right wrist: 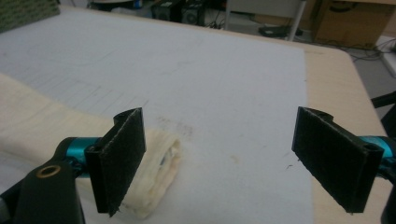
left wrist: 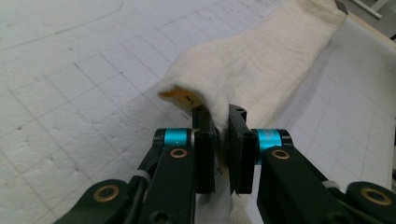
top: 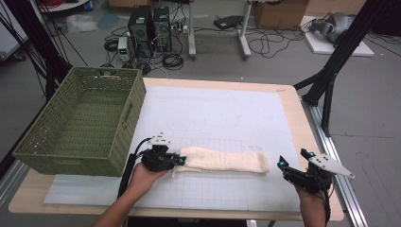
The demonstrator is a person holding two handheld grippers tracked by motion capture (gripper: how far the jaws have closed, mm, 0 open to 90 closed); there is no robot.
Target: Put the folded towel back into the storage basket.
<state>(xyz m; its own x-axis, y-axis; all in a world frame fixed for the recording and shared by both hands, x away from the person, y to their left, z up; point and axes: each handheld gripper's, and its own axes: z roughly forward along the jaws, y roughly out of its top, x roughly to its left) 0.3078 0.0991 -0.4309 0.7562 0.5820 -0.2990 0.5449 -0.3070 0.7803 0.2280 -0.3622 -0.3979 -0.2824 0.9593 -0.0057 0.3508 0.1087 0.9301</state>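
Left gripper [top: 178, 159] is clamped on the near end of the folded cream towel [top: 222, 161], jaws almost closed with a pinch of cloth between them; the towel runs away from that gripper across the white gridded mat [top: 227, 113] toward the right gripper [top: 283, 166]; the right gripper sits just off the towel's far end, jaws spread wide, nothing in them; in the right gripper view its left jaw is beside the folded edge of the towel [right wrist: 154, 172], apart from it as far as I can tell; looks like the grasp step, one end secured, other end pending; next move probably wants the right jaws brought in over that folded edge and closed through all layers; towel is soft, nubbly terry, stacked plies visible at the fold; mat is matte, faintly pitted foam; green woven basket [top: 80, 123] stands just beyond the left gripper, likely the destination.
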